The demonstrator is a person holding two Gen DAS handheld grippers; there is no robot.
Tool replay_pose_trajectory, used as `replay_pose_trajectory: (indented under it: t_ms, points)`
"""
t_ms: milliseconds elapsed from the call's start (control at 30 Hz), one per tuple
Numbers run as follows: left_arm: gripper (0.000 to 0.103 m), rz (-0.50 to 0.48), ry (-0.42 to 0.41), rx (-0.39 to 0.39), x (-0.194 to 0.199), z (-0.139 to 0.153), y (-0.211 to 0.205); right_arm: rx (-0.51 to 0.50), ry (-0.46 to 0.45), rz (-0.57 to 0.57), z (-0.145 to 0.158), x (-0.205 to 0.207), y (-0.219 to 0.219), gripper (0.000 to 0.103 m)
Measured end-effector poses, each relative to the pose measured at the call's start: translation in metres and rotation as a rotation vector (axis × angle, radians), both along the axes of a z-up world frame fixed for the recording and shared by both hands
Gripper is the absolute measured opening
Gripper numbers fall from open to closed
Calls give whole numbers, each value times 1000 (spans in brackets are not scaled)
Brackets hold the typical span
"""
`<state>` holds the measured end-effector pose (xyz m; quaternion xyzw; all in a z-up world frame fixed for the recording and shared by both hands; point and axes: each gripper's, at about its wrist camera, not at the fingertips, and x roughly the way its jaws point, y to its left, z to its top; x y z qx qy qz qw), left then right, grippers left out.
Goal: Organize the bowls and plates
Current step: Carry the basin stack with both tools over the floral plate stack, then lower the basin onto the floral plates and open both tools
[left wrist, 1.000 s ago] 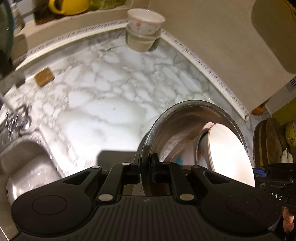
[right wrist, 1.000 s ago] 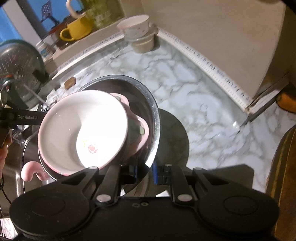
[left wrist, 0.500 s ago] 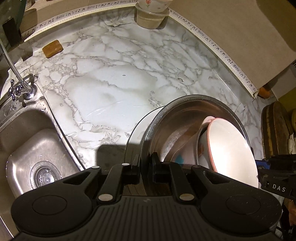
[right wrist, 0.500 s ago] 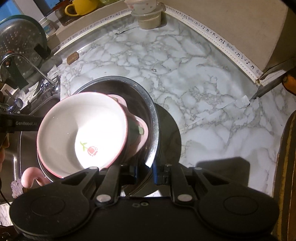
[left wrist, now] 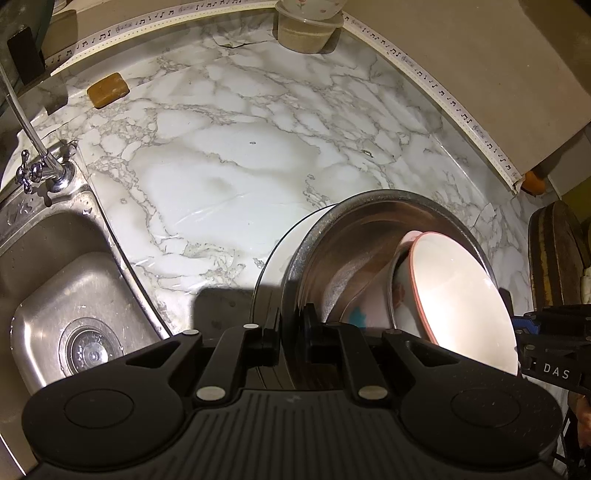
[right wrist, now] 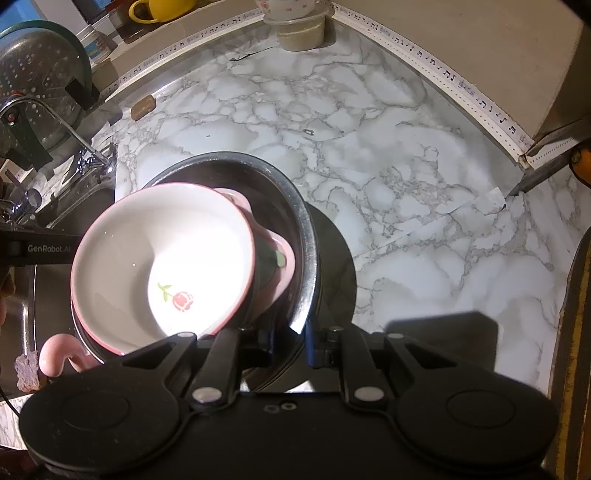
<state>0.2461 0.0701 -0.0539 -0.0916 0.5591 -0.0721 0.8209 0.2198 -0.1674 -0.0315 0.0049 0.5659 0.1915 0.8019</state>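
- The marble table is filling the middle and upper part of both views, with a steel sink sitting at the lower left of the left-wrist view.
- A steel basin is hanging over the table at the lower centre, carrying a stack: a white bowl with a pink rim is lying on top of pink dishes.
- The left claw is pinching the basin's rim at the bottom centre of its view, and the right claw is pinching the opposite rim likewise; both are pressed nearly together on the thin metal.
- The step in hand looks like carrying the loaded basin down onto the table; next, I judge, both claws need to be lowering evenly so the tilted stack is not sliding, and only then letting go.
- A bowl on a tub is standing at the top centre, against the wall.
- The right-wrist view alone is showing the rose print inside the bowl, a pink handle at the lower left, a yellow mug and a colander at the upper left; the left-wrist view alone is showing the sink's drain and a brown soap bar.
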Motion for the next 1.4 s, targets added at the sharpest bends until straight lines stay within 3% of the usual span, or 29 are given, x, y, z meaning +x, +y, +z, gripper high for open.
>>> replay_pose_trajectory:
  t_ms: [600, 933, 1233, 1400]
  points:
    - [10, -48, -90, -19, -21, 12, 9, -39, -76, -20, 20, -17, 5, 27]
    - [10, -88, -169, -9, -50, 34, 8, -71, -209, -28, 49, -53, 16, 39]
    - [10, -128, -273, 8, -87, 56, -3, -22, -359, -100, 68, -101, 19, 52]
    - [10, -136, -327, 20, -107, 65, -13, 6, -441, -105, 74, -120, 16, 54]
